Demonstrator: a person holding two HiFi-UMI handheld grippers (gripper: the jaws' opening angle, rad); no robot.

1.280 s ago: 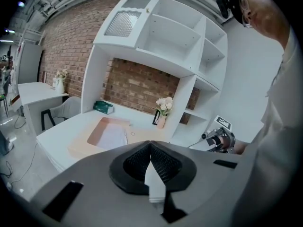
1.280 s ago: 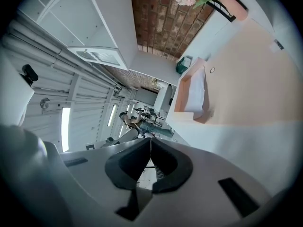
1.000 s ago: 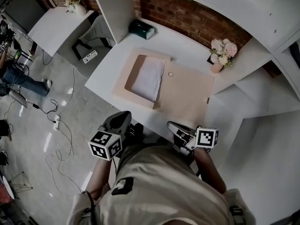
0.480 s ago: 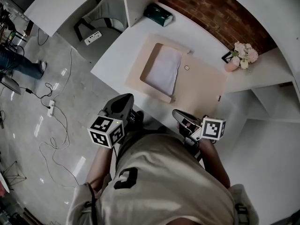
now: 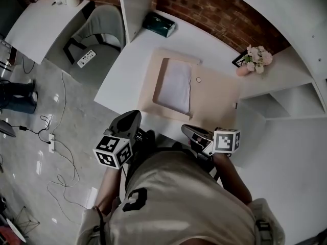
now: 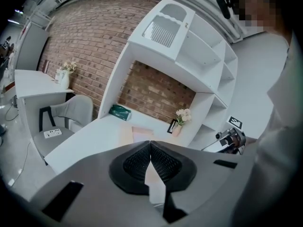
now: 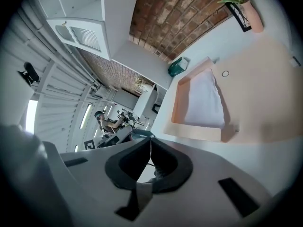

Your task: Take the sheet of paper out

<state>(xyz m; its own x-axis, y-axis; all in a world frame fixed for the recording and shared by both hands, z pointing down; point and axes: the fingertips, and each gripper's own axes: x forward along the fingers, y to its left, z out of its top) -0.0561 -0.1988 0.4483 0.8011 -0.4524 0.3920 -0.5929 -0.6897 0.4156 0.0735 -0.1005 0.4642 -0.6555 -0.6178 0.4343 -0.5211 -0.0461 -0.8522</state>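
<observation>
A shallow beige box (image 5: pixel 162 107) lies open on the white desk (image 5: pixel 122 75), and the white sheet of paper (image 5: pixel 174 84) rests inside it. The box's flat lid (image 5: pixel 217 98) is spread out to the right. In the right gripper view the sheet (image 7: pixel 207 102) fills the box (image 7: pixel 195 130). My left gripper (image 5: pixel 135 116) hovers at the desk's near edge, left of the box; its jaws (image 6: pixel 150 144) are shut with nothing in them. My right gripper (image 5: pixel 187 129) is level with it, just short of the lid, also shut (image 7: pixel 150 142) and holding nothing.
A green tissue box (image 5: pixel 159 24) sits at the desk's back left. A pink vase of flowers (image 5: pixel 251 60) stands at the back right under white shelving. A grey chair (image 5: pixel 99 32) with a power strip (image 5: pixel 85 58) stands to the left, with cables (image 5: pixel 56 152) on the floor.
The head view has swung, so the desk and box now sit closer and more centred. Both grippers have come forward to the desk's near edge. Both have stayed shut.
</observation>
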